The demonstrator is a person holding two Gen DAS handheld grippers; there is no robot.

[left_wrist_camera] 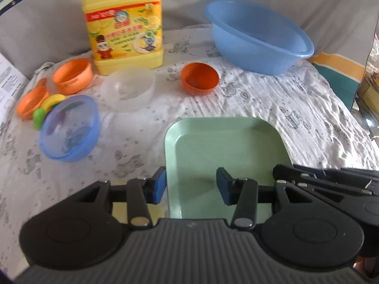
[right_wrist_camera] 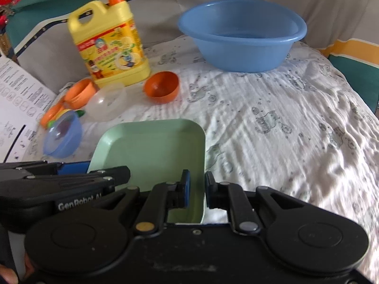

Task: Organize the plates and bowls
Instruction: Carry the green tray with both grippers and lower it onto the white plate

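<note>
A pale green square plate (left_wrist_camera: 227, 146) (right_wrist_camera: 154, 146) lies just in front of both grippers, over the white printed cloth. My right gripper (right_wrist_camera: 196, 189) is shut on the plate's right rim, one pad inside and one outside. My left gripper (left_wrist_camera: 191, 184) straddles the left rim. Its left pad touches the outer edge, while the right pad stands over the plate's floor, apart from the wall. An orange bowl (left_wrist_camera: 200, 78), a clear bowl (left_wrist_camera: 128, 90) and a blue-rimmed clear bowl (left_wrist_camera: 69, 127) sit farther back on the cloth.
A large blue basin (left_wrist_camera: 258, 37) (right_wrist_camera: 241, 35) stands at the back right. A yellow detergent jug (left_wrist_camera: 125, 23) stands at the back, with two orange cups (left_wrist_camera: 72, 75) and small toys to its left. A printed sheet (right_wrist_camera: 16, 94) lies at the far left.
</note>
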